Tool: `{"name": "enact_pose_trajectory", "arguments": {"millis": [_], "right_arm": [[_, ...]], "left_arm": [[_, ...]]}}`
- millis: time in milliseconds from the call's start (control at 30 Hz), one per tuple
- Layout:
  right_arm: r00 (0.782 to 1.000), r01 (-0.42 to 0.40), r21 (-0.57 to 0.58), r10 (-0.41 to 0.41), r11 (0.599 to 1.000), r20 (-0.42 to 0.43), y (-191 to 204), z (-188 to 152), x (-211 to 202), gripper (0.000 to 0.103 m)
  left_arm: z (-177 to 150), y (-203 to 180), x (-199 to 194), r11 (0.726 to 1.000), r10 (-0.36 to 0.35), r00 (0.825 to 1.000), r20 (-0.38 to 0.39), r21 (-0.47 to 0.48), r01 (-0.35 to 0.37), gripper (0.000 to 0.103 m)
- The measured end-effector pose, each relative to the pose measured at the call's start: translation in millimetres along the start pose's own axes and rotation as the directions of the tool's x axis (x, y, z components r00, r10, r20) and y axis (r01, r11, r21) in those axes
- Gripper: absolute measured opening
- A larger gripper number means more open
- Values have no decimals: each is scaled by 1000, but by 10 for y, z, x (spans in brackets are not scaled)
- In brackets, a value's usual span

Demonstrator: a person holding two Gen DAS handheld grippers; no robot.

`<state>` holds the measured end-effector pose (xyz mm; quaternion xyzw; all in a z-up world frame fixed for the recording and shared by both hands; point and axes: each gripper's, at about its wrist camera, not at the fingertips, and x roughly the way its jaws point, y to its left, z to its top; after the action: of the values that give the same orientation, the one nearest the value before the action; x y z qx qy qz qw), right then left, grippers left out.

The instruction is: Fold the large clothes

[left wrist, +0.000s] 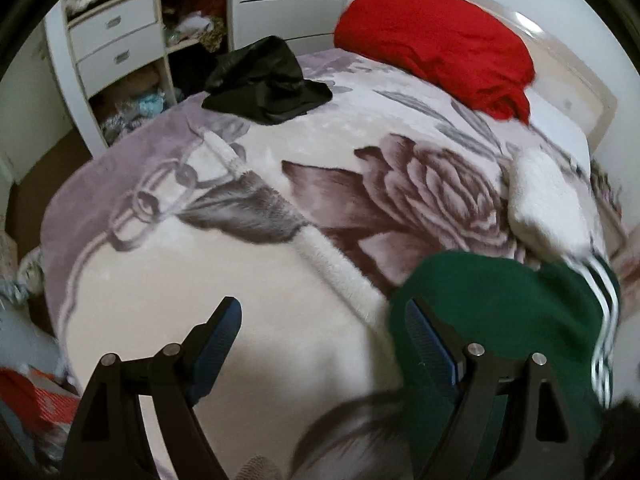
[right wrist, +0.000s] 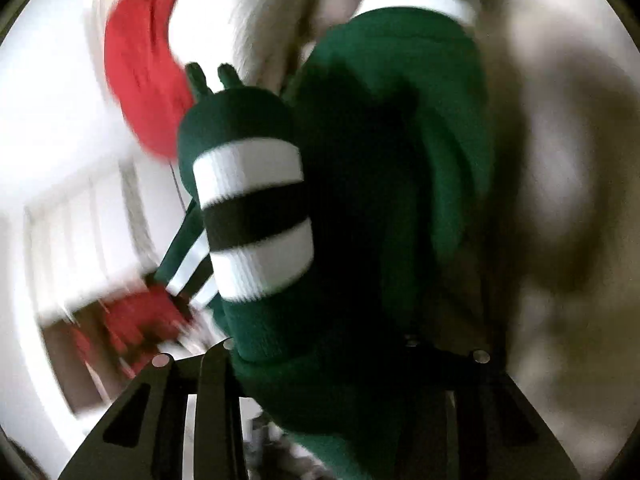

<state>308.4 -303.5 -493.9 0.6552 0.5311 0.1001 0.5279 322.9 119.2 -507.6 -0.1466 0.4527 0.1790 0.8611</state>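
Observation:
A dark green garment with white stripes [left wrist: 504,312] lies at the near right of the bed, on a pale floral blanket [left wrist: 240,208]. My left gripper [left wrist: 324,320] is open and empty above the blanket; its right finger sits at the garment's left edge. In the right wrist view, which is motion-blurred, the green garment [right wrist: 360,168] with a green, white and black striped cuff fills the middle. My right gripper [right wrist: 320,356] appears shut on a fold of it; the fabric hides the fingertips.
A black garment [left wrist: 268,84] lies at the far left of the bed. A red bundle [left wrist: 440,44] sits at the head. A white fleecy item [left wrist: 548,204] lies right. White drawers and open shelves [left wrist: 120,44] stuffed with clothes stand beyond the bed.

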Motion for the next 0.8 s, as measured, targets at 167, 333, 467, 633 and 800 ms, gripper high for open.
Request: {"name": "enact_pose_trajectory", "arguments": {"millis": [167,333,467,633,800], "right_arm": [[975,217,229,-200,949,-94,-1101,-651,-447,48],[963,264,115,-254,958,-92,-901,-516,-974,52],[934,345,-97,-352,934,-65,-270,-291,-1164,57],[910,368,-393,-413,843,-35,680,125,-638,58],[873,317,-581,-470,750,-131,1288,459,456,53]], "left_arm": [[-327,-108,61,985,60,997,-44,162,-52,83],[-706,41,365,965,180,981,-74,208,-161,83],[-1044,312,894,957,266,947,-181,171,-236,83],[-1210,520,1189,973,229,964,-136,29,-227,103],[-1140,648,1210,983,161,978,-129,-62,-170,103]]}}
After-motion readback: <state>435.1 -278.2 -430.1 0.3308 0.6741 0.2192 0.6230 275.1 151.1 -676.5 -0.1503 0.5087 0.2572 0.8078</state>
